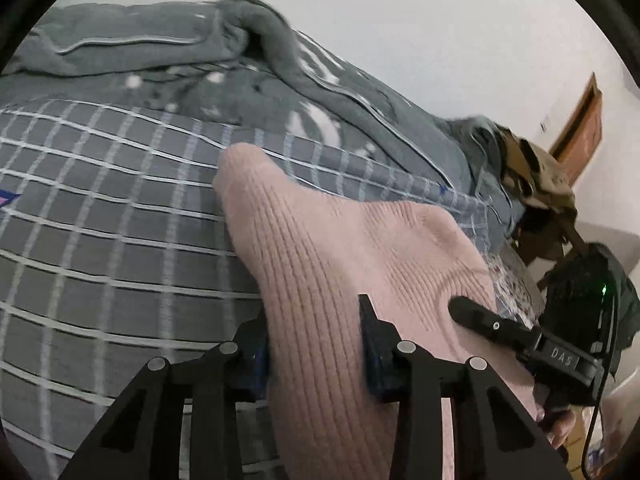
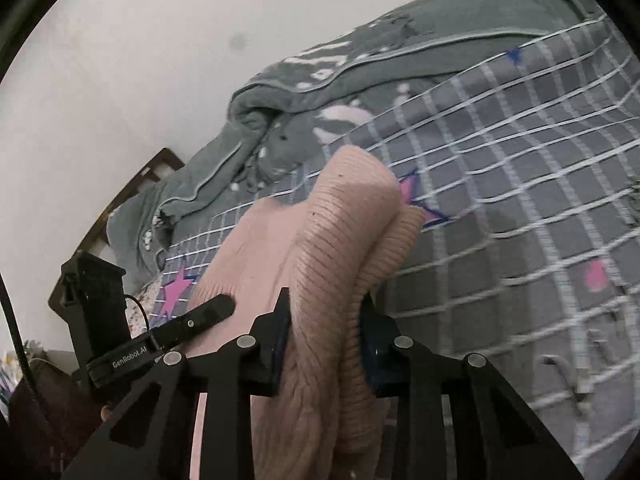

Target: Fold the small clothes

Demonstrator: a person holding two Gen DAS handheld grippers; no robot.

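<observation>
My left gripper (image 1: 316,344) is clamped on the near edge of the pink knit garment (image 1: 340,248), fabric pinched between both pads. My right gripper (image 2: 324,344) is clamped too, on a thicker bunch of the same pink knit garment (image 2: 344,232), what looks like a ribbed hem or cuff doubled over itself. Each wrist view shows the other gripper's black finger lying just beside it on the knit, so both hands grip one edge close together.

Step, as I judge it: the grasp for a fold is made and the edge is about to be carried over. Next move calls for lifting both corners together, keeping the edge taut between my hands, bringing it toward the far end of the garment and laying it down square before letting go. The right side holds more layers, so it may slip or drop unevenly.

The garment lies on the bed, its far end draped over the checked sheet (image 1: 112,208). Knit is soft, fine-ribbed, pale pink, thick and floppy. Sheet is grey with a white grid and pink stars (image 2: 176,292), smooth. Behind it, a rumpled grey-green quilt (image 1: 168,52) with pale piping and white blotches, puffy. White wall (image 1: 440,32) beyond. Cluttered chair (image 1: 540,184) at the bed's edge, blurred.
</observation>
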